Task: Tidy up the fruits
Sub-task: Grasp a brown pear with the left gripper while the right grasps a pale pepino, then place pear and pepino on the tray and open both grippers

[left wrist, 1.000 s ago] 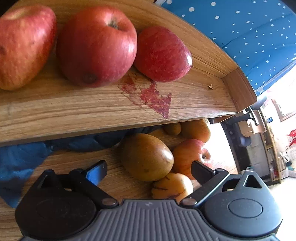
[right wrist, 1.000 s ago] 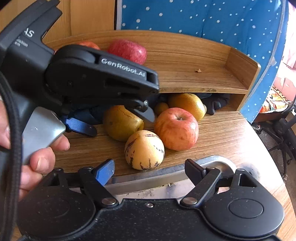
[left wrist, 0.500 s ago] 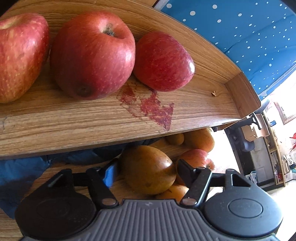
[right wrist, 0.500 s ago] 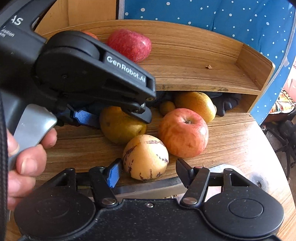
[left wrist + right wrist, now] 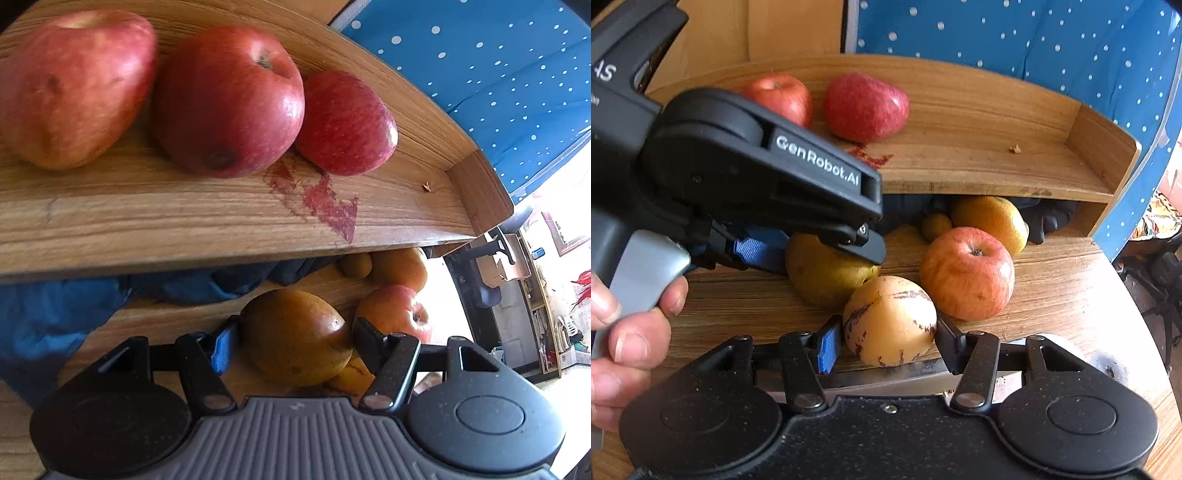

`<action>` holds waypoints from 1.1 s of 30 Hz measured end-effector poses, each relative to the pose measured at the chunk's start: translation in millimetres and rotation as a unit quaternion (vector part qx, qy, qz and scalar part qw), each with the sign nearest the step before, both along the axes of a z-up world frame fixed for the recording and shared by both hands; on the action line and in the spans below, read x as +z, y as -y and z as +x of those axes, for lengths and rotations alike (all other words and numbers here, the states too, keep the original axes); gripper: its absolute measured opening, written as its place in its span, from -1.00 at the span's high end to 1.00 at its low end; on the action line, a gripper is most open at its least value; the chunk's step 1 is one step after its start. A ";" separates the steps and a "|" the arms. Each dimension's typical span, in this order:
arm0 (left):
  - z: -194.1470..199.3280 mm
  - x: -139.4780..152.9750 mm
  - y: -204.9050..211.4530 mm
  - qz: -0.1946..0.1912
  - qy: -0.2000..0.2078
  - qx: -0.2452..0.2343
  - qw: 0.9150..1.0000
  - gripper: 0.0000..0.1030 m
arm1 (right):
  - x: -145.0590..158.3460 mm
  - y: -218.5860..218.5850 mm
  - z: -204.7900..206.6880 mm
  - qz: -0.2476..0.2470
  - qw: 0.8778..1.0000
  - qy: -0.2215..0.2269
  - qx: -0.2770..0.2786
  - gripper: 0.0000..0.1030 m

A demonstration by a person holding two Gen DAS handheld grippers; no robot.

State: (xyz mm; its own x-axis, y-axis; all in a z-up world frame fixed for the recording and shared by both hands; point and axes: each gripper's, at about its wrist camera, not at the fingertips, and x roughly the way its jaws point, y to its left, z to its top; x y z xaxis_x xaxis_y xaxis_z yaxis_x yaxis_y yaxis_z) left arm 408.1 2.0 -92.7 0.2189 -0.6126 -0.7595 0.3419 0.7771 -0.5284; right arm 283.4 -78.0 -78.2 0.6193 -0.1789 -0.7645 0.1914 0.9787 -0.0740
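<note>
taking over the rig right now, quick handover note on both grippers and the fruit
Left gripper: fingers closed around the brown pear on the desk.
Right gripper: fingers closed on the striped yellow melon, also on the desk.
Done: three red apples sit together on the upper shelf.
Left: neither held fruit is lifted yet. The red-yellow apple, an orange fruit and a small yellow one wait under the shelf.

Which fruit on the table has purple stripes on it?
The pale yellow round fruit between the right tool's fingers. The others around it are plain, without stripes.
</note>
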 end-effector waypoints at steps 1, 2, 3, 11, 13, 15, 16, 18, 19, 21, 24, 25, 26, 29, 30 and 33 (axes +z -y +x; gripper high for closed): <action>-1.9 2.1 -2.9 -0.001 0.002 -0.001 1.000 -0.34 | 2.4 -2.8 -3.3 -0.001 1.000 0.003 0.002 -0.07; -4.7 4.9 -5.2 -0.002 0.005 -0.001 1.000 -0.34 | 4.4 -4.6 -5.9 -0.002 1.000 0.006 0.003 -0.07; -6.5 7.5 -7.7 -0.003 0.008 -0.002 1.000 -0.34 | 6.7 -6.2 -8.5 -0.003 1.000 0.009 0.005 -0.07; -30.4 34.7 -35.1 -0.025 0.021 0.001 0.999 -0.34 | 34.1 -21.5 -41.8 -0.009 0.999 0.046 0.018 -0.07; -38.0 41.6 -43.0 -0.029 0.025 0.003 0.999 -0.34 | 40.1 -25.7 -52.5 -0.011 0.998 0.053 0.022 -0.07; -46.5 47.5 -50.4 -0.031 0.026 0.004 0.999 -0.34 | 45.1 -29.4 -64.1 -0.009 0.998 0.061 0.025 -0.07; -50.4 49.5 -54.0 -0.032 0.027 0.005 0.999 -0.34 | 47.4 -31.2 -71.0 -0.009 0.998 0.064 0.026 -0.07; -60.5 54.3 -61.9 -0.033 0.028 0.005 0.999 -0.34 | 51.3 -34.7 -85.2 -0.009 0.997 0.069 0.029 -0.07; -64.8 55.9 -65.1 -0.033 0.029 0.005 0.999 -0.34 | 52.6 -36.2 -91.6 -0.008 0.997 0.070 0.030 -0.07; -75.4 58.0 -71.3 -0.031 0.031 0.002 0.999 -0.34 | 55.0 -39.4 -106.5 -0.004 0.997 0.071 0.032 -0.07; -89.7 56.7 -80.0 -0.021 0.028 -0.003 0.999 -0.34 | 57.3 -45.5 -129.4 0.002 0.997 0.072 0.038 -0.07; -94.8 55.8 -82.2 -0.018 0.025 -0.005 1.000 -0.34 | 58.0 -48.0 -137.6 0.003 0.997 0.072 0.041 -0.07; -99.6 54.2 -83.7 -0.015 0.022 -0.007 1.000 -0.34 | 58.5 -50.1 -144.5 0.004 0.996 0.072 0.043 -0.07; -112.6 48.7 -84.9 -0.006 0.017 -0.021 1.000 -0.34 | 57.3 -55.0 -165.2 0.015 0.996 0.068 0.046 -0.07; -116.8 45.6 -84.8 -0.004 0.015 -0.027 1.000 -0.34 | 56.0 -57.0 -170.9 0.018 0.997 0.067 0.046 -0.07; -126.7 38.1 -81.9 0.006 0.008 -0.040 0.999 -0.34 | 50.1 -62.7 -186.5 0.028 0.997 0.056 0.047 -0.07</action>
State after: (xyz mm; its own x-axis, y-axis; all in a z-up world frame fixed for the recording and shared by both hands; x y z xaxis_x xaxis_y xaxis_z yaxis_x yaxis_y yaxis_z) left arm 281.4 83.8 -54.6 0.1827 -0.6192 -0.7637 0.4118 0.7536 -0.5124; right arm 96.9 -15.2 -28.1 0.7135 -0.0748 -0.6966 0.1033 0.9947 -0.0010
